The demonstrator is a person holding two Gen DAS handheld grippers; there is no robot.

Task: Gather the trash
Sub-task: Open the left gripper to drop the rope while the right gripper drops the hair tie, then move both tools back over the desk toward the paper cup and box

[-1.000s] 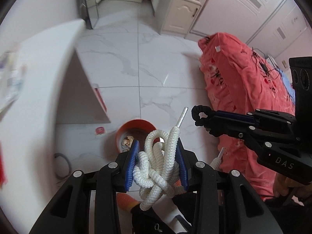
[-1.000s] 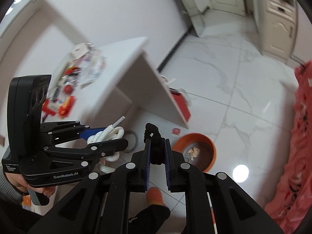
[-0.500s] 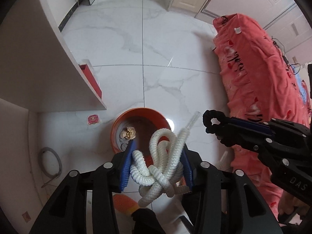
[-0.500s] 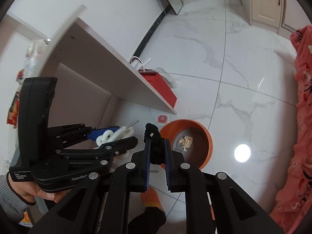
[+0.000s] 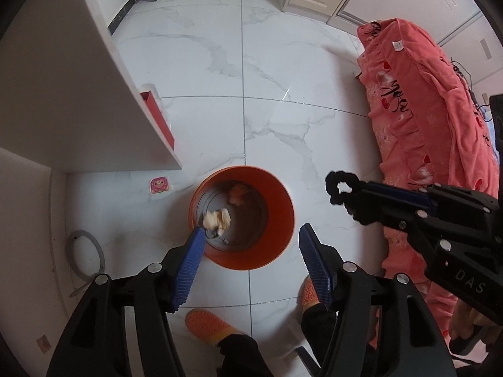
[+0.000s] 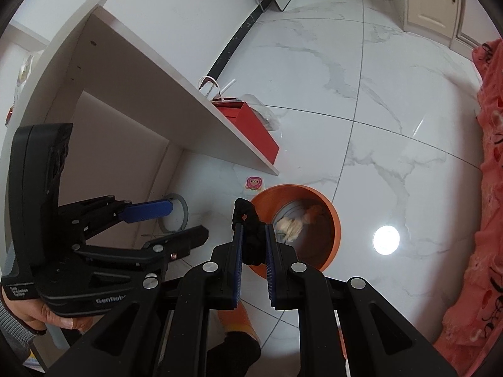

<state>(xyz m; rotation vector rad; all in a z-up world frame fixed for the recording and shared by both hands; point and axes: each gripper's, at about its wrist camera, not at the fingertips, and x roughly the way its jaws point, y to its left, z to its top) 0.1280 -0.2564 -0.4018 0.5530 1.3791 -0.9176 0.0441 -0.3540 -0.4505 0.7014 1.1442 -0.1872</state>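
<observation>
An orange bin (image 5: pixel 284 199) stands on the white tiled floor, straight below my left gripper (image 5: pixel 250 229). Its jaws are opening and nothing is between the blue pads (image 5: pixel 188 267). A blurred pale lump (image 5: pixel 217 218) and an orange-tinted scrap (image 5: pixel 237 194) show inside the bin; whether the pale lump is the white rope I cannot tell. To the right, my right gripper (image 6: pixel 254 226) is shut on a black fabric loop (image 6: pixel 248 220), which hangs over the near left rim of the bin (image 6: pixel 334 220). The black loop (image 5: pixel 341 187) is also in the left wrist view, right of the bin.
A white desk panel (image 5: pixel 94 100) stands left of the bin, with a red paper bag (image 6: pixel 248 125) behind it. A pink sticker (image 5: pixel 158 185) and a grey hose ring (image 5: pixel 94 251) lie on the floor. A coral blanket (image 5: pixel 424 119) fills the right. Orange slippers (image 5: pixel 207 323) are below.
My left gripper has opened and the white rope has left its pads. Both grippers have come down closer over the orange bin. The right one still holds the black loop.
</observation>
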